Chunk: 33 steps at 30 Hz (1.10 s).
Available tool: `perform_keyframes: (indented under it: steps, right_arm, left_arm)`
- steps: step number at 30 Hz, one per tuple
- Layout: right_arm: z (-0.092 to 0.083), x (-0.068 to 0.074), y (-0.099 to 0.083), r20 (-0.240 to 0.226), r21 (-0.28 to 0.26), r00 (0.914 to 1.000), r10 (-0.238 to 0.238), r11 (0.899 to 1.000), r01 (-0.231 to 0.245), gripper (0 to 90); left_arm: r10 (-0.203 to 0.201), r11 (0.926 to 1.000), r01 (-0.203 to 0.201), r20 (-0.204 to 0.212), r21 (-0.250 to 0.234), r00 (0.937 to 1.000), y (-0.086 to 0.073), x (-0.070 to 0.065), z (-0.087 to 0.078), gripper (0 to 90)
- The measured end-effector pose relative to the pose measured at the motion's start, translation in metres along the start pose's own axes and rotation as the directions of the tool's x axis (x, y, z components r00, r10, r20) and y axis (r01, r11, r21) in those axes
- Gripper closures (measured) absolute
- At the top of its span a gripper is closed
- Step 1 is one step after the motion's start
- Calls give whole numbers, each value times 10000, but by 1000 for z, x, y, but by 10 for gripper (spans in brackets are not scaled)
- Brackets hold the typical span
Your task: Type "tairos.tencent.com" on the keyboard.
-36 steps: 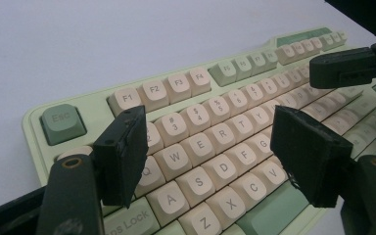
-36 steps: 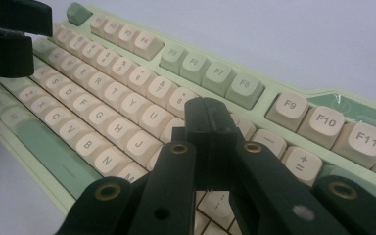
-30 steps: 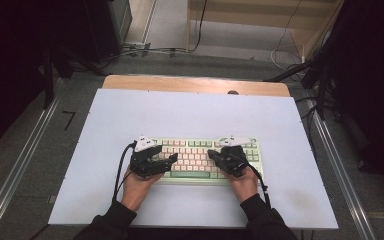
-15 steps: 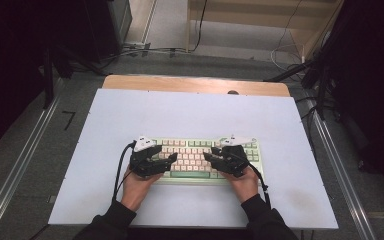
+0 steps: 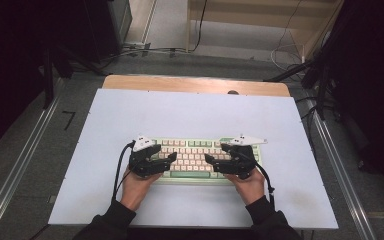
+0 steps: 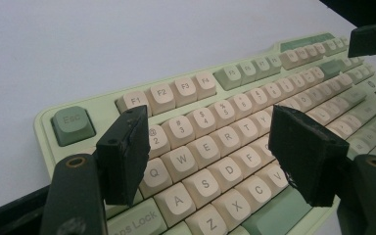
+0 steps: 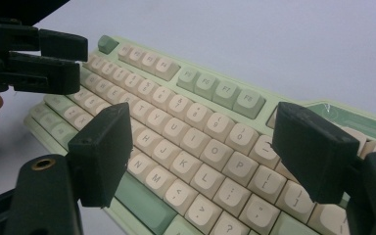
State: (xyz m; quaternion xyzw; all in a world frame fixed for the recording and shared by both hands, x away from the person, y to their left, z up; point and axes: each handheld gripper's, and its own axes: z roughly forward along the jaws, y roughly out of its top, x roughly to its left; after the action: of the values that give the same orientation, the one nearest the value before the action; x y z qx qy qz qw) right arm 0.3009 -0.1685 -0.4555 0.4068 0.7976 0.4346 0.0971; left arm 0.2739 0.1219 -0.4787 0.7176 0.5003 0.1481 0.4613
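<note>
High view, keyboard (image 5: 195,156) on white mat (image 5: 190,115), claws (image 5: 172,159) over keys

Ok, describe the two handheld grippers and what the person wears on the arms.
The left gripper and right gripper are black, each with two blocky square-ended jaws. A pale grey three-cornered plate tops each, and a black cable trails back from each. The sleeves are dark.

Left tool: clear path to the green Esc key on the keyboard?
Probably yes. The left tool hangs open over the Q-to-F keys of the pale green and cream keyboard, and the dark green Esc key sits uncovered at the near corner, with nothing between.
</note>
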Motion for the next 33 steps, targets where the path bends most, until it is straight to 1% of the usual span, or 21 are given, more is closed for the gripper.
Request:
perform_keyframes:
  steps: [4,7,9,11,15,16,18,22,29,33]
  right_arm:
    - [-1,3,0,-53,23,10000,-58,10000,58,225]
    - [1,7,-2,-70,78,9998,-163,9998,163,263]
    - [3,9,-3,-98,195,9997,-244,9995,246,320]
    - [5,11,-5,-141,233,9992,-364,9991,367,416]
    - [8,16,-7,-292,402,9976,-629,9971,640,679]
    - [10,16,-8,-359,469,9971,-666,9966,682,753]
    - [12,17,-9,-537,589,9964,-652,9959,684,861]
    - [16,19,-10,-666,759,9949,-753,9939,803,873]
    - [25,22,-14,-673,1141,9935,-914,9886,987,873]
    - [28,23,-16,-644,1247,9932,-969,9867,1044,873]
  left_arm:
    - [10,10000,-10,-11,-5,10000,0,0,0,318]
    - [-7,10000,7,-27,-21,10000,0,0,0,319]
    - [-17,10000,17,-49,-24,10000,0,1,0,318]
    - [-27,10000,27,-65,-23,10000,0,1,0,318]
    - [-19,10000,19,-82,-33,10000,0,1,0,318]
    - [-24,10000,24,-86,-38,10000,0,1,0,316]
    - [-23,10000,23,-78,-7,10000,0,2,1,293]
    - [-46,10000,46,-130,-13,9999,0,2,1,257]
    - [-53,10000,52,-195,-44,9998,0,2,1,254]
    - [-30,10000,30,-186,-32,9998,0,2,1,254]
